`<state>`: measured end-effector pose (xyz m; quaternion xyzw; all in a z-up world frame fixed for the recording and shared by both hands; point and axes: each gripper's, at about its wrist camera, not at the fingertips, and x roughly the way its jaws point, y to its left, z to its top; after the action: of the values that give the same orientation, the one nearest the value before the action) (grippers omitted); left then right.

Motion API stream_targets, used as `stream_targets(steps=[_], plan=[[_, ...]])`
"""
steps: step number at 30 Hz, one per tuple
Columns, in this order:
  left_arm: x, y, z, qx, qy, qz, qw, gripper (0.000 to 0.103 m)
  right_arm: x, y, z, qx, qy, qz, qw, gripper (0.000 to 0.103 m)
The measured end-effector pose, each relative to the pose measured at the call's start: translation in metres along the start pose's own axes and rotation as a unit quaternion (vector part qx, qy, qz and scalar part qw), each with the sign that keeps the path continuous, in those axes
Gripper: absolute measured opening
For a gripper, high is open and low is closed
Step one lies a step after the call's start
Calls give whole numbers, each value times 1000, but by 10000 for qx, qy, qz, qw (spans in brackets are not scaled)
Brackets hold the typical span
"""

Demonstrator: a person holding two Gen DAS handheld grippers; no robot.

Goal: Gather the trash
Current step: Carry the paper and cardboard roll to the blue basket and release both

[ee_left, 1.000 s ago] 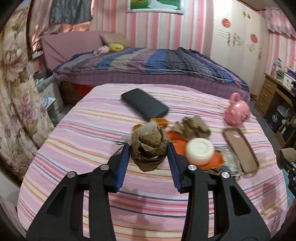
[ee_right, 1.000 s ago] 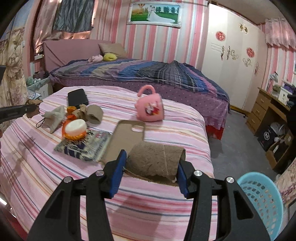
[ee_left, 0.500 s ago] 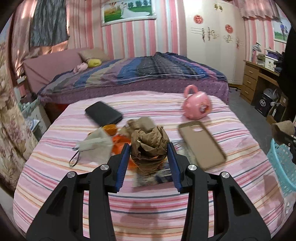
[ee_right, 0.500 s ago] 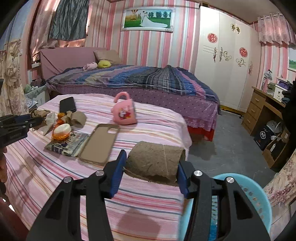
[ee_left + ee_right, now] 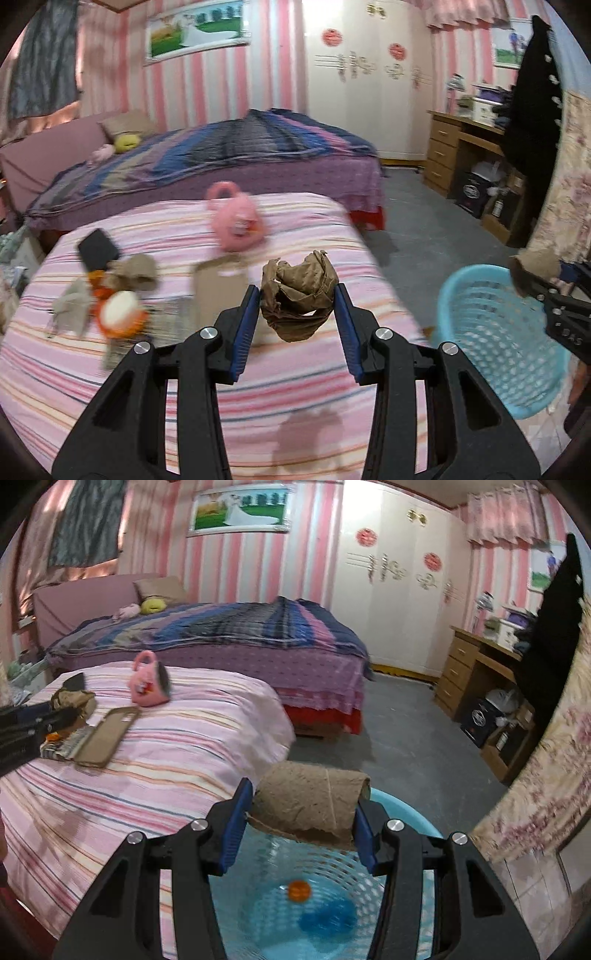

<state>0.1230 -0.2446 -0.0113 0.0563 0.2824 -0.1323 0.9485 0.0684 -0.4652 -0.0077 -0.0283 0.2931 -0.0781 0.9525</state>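
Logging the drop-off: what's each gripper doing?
Left gripper: shut on crumpled paper.
Right gripper: shut on paper roll, over basket.

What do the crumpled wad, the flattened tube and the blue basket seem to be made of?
Wad: brown paper, matte, going by its sharp creases and torn edges.
Tube: probably rough grey-brown cardboard, dull and fibrous, with a seam line and a ragged lower edge.
Basket: likely moulded plastic, light blue with a slight sheen, its wall pierced with regular holes.

Motion blurs the orange item (image 5: 299,891) in basket (image 5: 406,819)
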Motion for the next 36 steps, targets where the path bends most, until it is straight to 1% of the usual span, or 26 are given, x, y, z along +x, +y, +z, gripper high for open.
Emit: stream_targets(steps=[1, 3, 5, 6, 12, 17, 22, 23, 24, 26, 27, 28, 30, 34, 36], plan=[[2, -16, -1, 58, 24, -105, 9999, 40, 1, -6, -2, 20, 31, -14, 10000, 50], [5, -33, -3, 113, 76, -246, 9996, 40, 2, -27, -10, 117, 131, -88, 9998, 50], [9, -56, -6, 197, 141, -402, 9989, 40, 2, -38, -14, 214, 162, -128, 9996, 50], [11, -66, -7, 239, 164, -453, 9986, 40, 2, -52, -19, 351, 177, -176, 9991, 50], [24, -114, -11, 340, 306, -751, 9961, 40, 6, -87, -37, 813, 150, -320, 9961, 50], [27, -150, -14, 497, 281, -948, 9939, 40, 7, -93, -40, 938, 70, -354, 9949, 50], [30, -168, -10, 578, 172, -1056, 9926, 43, 6, -98, -44, 969, 82, -423, 9944, 50], [31, -169, -9, 584, 151, -1050, 9926, 53, 6, -99, -44, 979, 74, -433, 9942, 50], [31, -168, -8, 580, 136, -1038, 9928, 67, 6, -99, -44, 986, 66, -443, 9941, 50], [29, -163, -7, 532, 11, -944, 9941, 79, 5, -98, -43, 974, 44, -459, 9942, 50], [28, -161, -6, 518, -29, -918, 9944, 83, 5, -97, -44, 965, 38, -466, 9942, 50], [28, -157, -4, 500, -58, -876, 9949, 85, 5, -96, -43, 948, 19, -474, 9944, 50], [28, -149, -1, 443, -100, -776, 9960, 93, 4, -94, -43, 903, -33, -495, 9947, 50], [26, -125, 2, 277, -182, -596, 9977, 97, 2, -89, -41, 838, -206, -481, 9951, 50], [26, -113, 3, 199, -200, -527, 9982, 97, 3, -87, -40, 817, -205, -491, 9952, 50]])
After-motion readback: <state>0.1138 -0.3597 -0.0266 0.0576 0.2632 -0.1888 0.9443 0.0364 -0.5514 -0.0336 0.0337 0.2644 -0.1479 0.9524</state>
